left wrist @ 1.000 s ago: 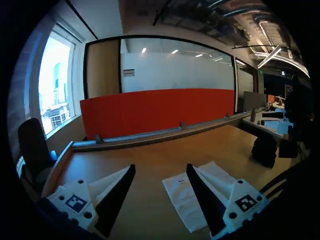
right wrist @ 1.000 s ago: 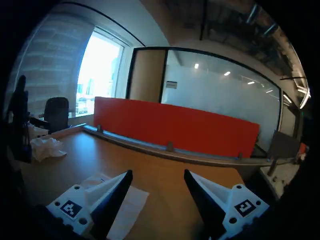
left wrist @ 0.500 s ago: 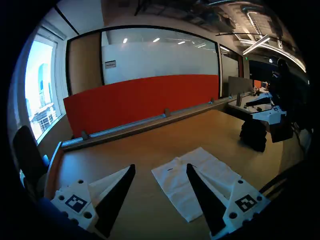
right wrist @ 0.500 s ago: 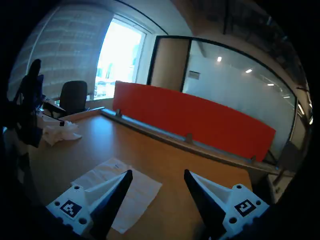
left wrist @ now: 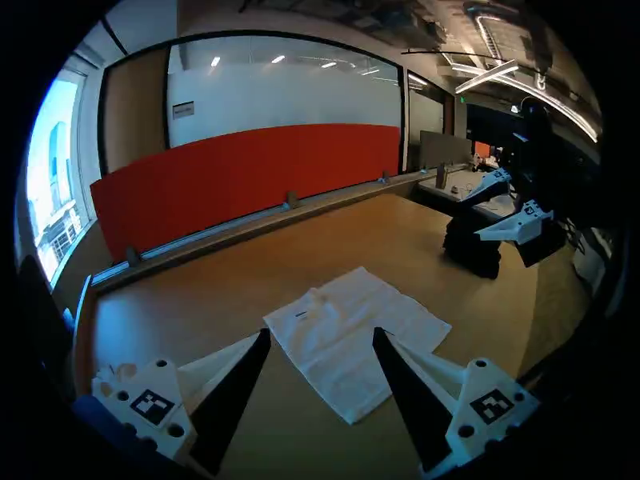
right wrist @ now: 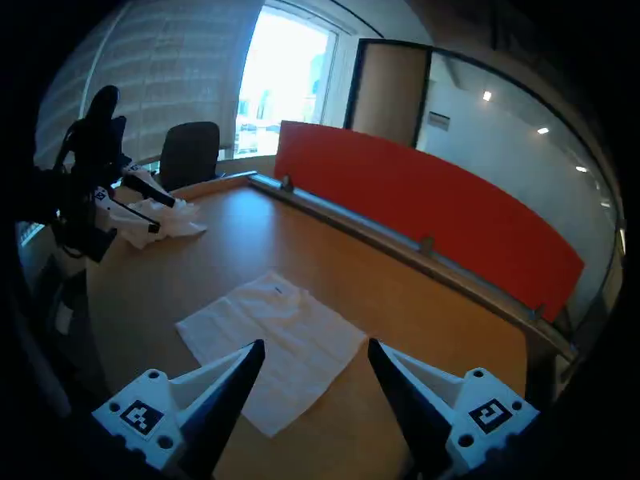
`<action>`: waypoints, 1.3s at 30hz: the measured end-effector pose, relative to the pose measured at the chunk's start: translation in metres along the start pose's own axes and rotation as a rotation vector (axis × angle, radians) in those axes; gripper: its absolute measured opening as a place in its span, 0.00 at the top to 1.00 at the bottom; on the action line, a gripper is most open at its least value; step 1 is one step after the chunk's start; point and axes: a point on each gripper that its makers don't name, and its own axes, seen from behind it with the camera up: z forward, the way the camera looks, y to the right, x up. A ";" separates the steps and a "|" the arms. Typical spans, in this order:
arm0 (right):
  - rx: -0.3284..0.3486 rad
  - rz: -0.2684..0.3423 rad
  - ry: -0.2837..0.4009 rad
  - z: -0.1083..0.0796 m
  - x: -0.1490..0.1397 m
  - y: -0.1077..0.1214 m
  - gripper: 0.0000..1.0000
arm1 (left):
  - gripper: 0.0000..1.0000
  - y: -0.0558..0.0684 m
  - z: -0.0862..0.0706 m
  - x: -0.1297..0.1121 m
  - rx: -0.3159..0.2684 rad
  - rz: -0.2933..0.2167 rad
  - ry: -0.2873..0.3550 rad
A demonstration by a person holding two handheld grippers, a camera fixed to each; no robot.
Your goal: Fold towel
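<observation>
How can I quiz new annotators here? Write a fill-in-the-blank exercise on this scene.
1. The towel lying flat on the wooden table is ____ in colour.
2. The left gripper and right gripper both stand ____, holding nothing.
3. Behind the crumpled cloth stands a black office ____.
Missing words: white; open; chair.

light: window glare blown out | ceiling strips lit | edges: fisheye-bent, dark

1. Wooden desk: long, bare top.
2. Red partition: upright along the desk's far edge.
3. Black office chair: beside the bright window.
4. Crumpled white cloth: on the desk corner near the chair.
</observation>
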 end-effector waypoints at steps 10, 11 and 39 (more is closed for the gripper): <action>0.035 -0.001 -0.040 0.010 -0.018 -0.013 0.00 | 0.05 0.011 0.010 -0.027 -0.036 -0.001 -0.047; 0.037 -0.001 -0.042 0.011 -0.020 -0.014 0.00 | 0.05 0.012 0.011 -0.031 -0.038 0.000 -0.053; 0.122 0.013 -0.166 0.059 -0.112 -0.053 0.00 | 0.05 0.034 0.068 -0.155 -0.094 0.044 -0.235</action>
